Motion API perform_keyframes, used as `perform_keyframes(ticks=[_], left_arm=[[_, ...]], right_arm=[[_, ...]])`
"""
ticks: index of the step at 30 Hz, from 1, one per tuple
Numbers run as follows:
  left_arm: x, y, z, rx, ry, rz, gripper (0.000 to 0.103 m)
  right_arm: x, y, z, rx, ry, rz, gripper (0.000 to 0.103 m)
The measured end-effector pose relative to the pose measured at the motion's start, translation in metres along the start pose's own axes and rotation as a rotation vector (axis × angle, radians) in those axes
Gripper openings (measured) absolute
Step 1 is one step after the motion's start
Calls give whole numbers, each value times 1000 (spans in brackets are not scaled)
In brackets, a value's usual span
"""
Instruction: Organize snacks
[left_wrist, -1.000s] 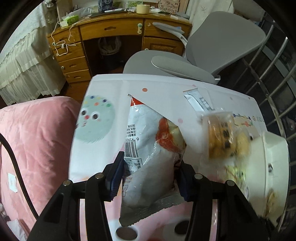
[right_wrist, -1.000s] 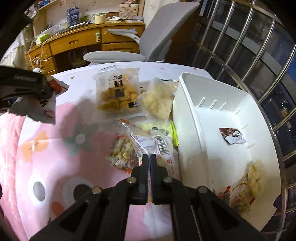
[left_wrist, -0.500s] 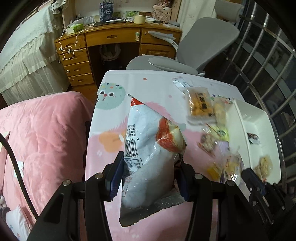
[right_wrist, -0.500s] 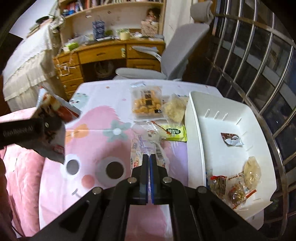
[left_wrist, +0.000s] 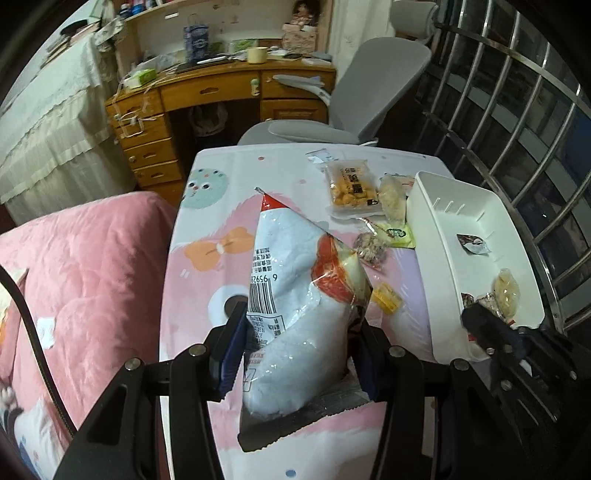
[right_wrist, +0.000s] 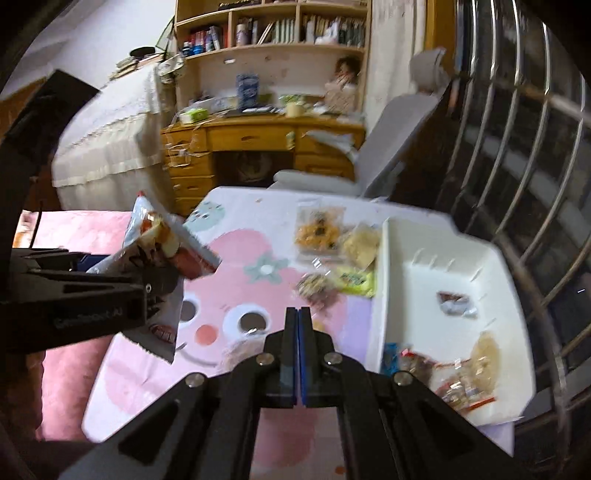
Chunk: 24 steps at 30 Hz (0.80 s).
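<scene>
I am holding the big snack bag (left_wrist: 295, 314) clamped in my left claw (left_wrist: 299, 354), lifted above the surface (left_wrist: 207, 229). My right claw (right_wrist: 299, 354) is pressed together, empty. Next I am judging it needs carrying across into the white bin (left_wrist: 476, 221).

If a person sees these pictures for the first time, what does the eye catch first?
First, the big white snack bag, clamped in the left gripper above the pink cartoon tablecloth. Next, the white bin at the table's right edge, with a few snacks inside. The right gripper is shut and holds nothing.
</scene>
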<state>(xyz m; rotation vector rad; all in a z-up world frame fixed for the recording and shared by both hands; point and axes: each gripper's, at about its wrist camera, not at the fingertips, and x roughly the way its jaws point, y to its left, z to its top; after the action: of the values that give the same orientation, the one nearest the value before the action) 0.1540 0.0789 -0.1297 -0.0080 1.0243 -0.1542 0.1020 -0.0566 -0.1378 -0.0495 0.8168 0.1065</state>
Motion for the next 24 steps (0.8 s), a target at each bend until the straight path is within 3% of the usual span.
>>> perform_keyframes(ticks=[6, 9, 11, 14, 22, 24], left_arm=[[-9, -2, -18, -70, 11, 5, 51], [-12, 4, -21, -89, 3, 4, 51], [-15, 8, -22, -94, -4, 9, 51], [-17, 14, -24, -95, -13, 6, 51], [-13, 40, -23, -83, -2, -4, 51], [-10, 50, -21, -79, 3, -8, 51]], right_arm=[[22, -23, -9, 30, 170, 156, 2], [41, -26, -11, 49, 261, 217, 15], [53, -26, -13, 76, 314, 261, 34], [77, -22, -18, 125, 412, 303, 37], [138, -9, -39, 280, 637, 262, 47], [149, -6, -42, 316, 667, 236, 56]])
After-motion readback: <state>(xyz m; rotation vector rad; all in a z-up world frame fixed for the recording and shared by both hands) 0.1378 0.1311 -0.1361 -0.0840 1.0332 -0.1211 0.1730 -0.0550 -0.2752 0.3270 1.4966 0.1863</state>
